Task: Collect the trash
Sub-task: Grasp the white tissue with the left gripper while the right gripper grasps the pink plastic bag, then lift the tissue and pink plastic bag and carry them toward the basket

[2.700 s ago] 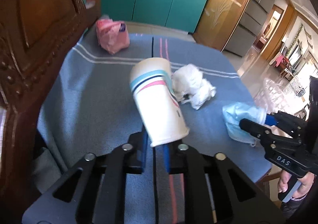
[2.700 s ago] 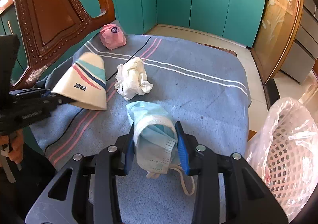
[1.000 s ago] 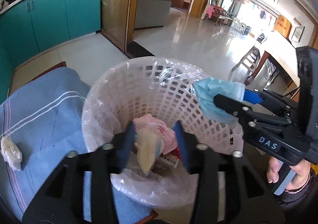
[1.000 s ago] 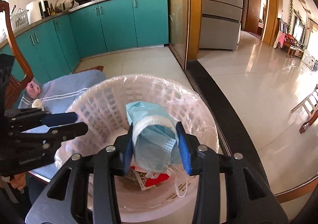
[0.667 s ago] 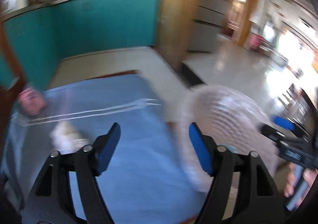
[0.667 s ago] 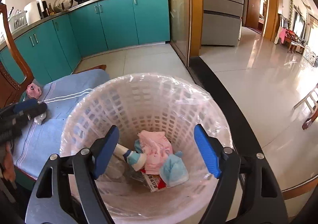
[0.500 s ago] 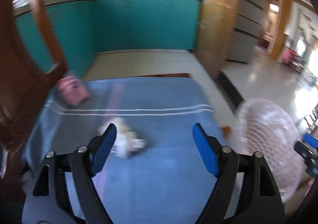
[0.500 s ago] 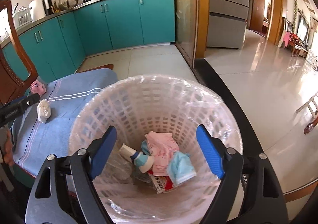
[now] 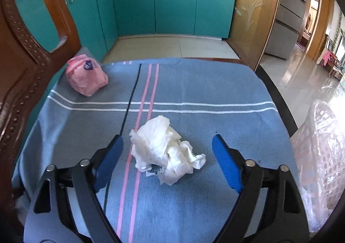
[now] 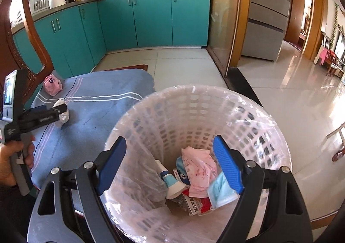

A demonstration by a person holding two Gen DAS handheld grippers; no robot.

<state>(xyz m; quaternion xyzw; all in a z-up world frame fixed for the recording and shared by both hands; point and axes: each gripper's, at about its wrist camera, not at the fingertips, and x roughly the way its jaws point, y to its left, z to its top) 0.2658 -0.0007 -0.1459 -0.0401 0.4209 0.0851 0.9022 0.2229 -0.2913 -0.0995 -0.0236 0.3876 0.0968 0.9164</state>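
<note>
Left tongs [image 9: 167, 152] wide, straddling the tissue [image 9: 165, 149] on the blue counter [image 9: 215, 92], right tongs [image 10: 170, 161] wide and empty over the basket [image 10: 194, 100]: lower, probably touching cloth, then close squarely across the wad's middle.
</note>
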